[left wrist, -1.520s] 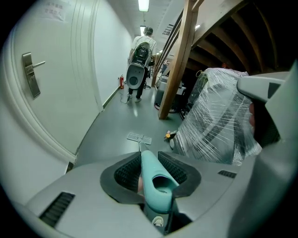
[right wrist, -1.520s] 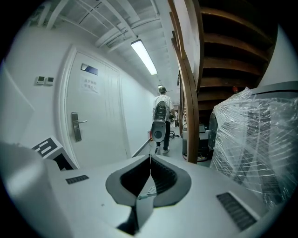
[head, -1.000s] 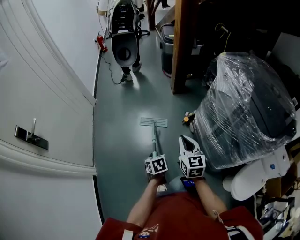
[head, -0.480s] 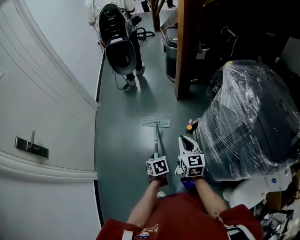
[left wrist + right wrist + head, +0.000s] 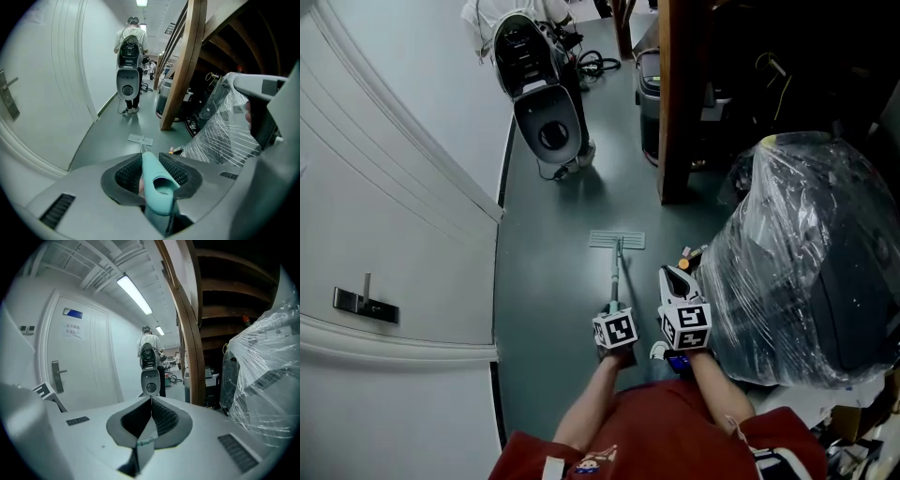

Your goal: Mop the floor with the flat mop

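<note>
Firstly, at the far left there is a white door with a metal handle. In the right gripper view the door carries a small blue plate and a white sheet, but their print is too small to read. Down the corridor a person stands with the back turned and carries a backpack machine.

The flat mop has its head flat on the grey-green floor, ahead of both grippers. Its pole runs back to the left gripper, whose jaws are clamped on the teal grip. Just beside it, the right gripper has its jaws pressed together with nothing between them.

A dark bin stands beside a wooden post; what is inside it cannot be seen. At the right, clear plastic film wraps a bulky dark object.
</note>
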Action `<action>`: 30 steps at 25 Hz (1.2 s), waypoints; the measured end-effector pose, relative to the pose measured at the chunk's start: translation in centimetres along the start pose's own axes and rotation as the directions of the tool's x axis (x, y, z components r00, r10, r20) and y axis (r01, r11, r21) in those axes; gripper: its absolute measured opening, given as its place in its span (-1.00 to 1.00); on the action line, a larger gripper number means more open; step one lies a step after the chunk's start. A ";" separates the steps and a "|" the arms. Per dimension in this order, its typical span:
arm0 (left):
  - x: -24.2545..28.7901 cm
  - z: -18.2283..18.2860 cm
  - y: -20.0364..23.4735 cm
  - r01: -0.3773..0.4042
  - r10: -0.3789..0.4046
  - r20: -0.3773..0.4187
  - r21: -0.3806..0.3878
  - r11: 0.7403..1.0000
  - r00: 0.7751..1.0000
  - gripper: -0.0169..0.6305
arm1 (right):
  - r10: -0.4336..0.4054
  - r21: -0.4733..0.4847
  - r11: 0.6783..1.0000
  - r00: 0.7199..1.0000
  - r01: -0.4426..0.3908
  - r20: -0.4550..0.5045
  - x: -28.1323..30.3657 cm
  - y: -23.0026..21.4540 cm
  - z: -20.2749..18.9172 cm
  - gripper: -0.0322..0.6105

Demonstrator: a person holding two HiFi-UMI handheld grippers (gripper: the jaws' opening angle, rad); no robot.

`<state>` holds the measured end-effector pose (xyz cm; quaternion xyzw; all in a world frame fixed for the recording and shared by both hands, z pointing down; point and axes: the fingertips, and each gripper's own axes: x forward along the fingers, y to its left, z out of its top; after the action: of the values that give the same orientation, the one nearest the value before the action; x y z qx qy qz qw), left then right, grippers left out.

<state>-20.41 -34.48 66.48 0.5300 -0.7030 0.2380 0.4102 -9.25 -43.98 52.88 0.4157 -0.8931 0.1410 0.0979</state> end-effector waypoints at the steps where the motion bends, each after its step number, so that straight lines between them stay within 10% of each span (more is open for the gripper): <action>1: 0.5 0.6 -0.4 -0.007 0.007 0.000 -0.002 1.000 1.000 -0.55 | 0.002 0.002 1.000 1.000 -0.002 0.000 0.5 -0.8 0.2 -0.84; 30: 15.9 23.2 2.4 0.022 -0.022 0.024 -0.012 1.000 0.999 -0.55 | -0.021 -0.051 0.999 0.999 0.020 -0.029 24.8 -6.7 9.1 -0.84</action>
<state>-31.81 -60.32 67.09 0.5379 -0.7034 0.2229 0.4077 -20.36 -68.88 52.70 0.4201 -0.8906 0.1234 0.1230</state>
